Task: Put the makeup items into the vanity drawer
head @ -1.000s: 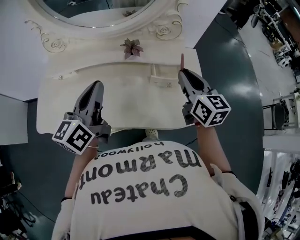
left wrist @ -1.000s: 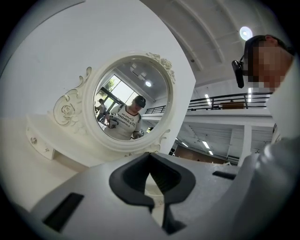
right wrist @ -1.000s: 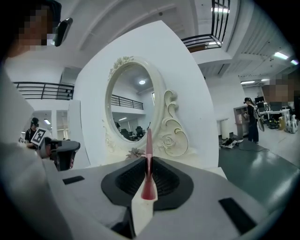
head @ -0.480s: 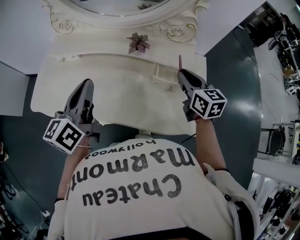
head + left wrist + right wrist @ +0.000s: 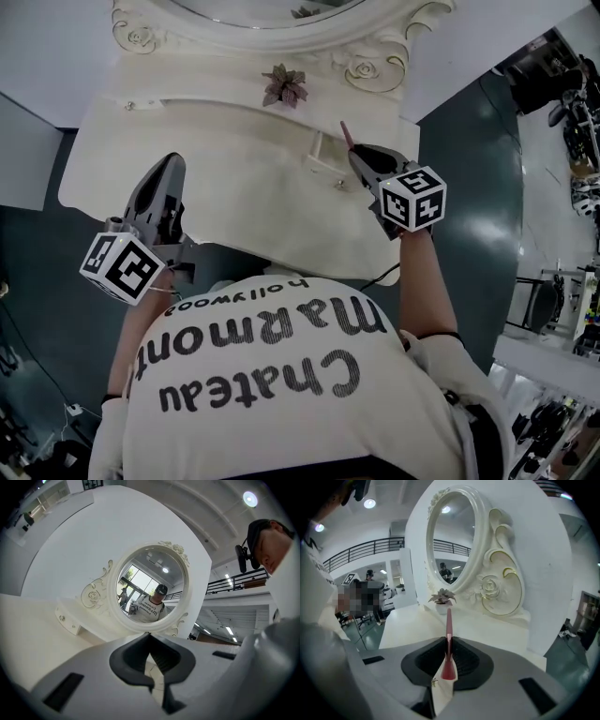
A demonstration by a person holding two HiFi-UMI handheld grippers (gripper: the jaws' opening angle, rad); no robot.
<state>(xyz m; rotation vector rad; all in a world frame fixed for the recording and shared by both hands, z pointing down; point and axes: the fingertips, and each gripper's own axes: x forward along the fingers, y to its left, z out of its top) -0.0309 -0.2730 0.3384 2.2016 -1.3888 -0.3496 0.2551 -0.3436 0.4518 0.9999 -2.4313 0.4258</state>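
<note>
A slim pink makeup pencil (image 5: 344, 131) sticks out of my right gripper (image 5: 362, 156), which is shut on it over the right part of the white vanity top (image 5: 234, 178). In the right gripper view the pencil (image 5: 448, 634) stands upright between the pads of the right gripper (image 5: 447, 665). A small drawer front (image 5: 323, 161) with a knob juts from the low shelf just left of that gripper. My left gripper (image 5: 169, 169) hovers over the vanity's left front, shut and empty; the left gripper (image 5: 151, 656) faces the mirror.
An oval mirror (image 5: 150, 592) in a carved frame stands at the back of the vanity. A little potted plant (image 5: 284, 84) sits before it. The person's torso in a printed shirt (image 5: 262, 375) is against the front edge. Dark floor (image 5: 469, 206) lies to the right.
The head view has swung, so the vanity sits higher and more tilted. The right gripper has edged nearer the small drawer front and the pencil now leans left. The left gripper stays put.
</note>
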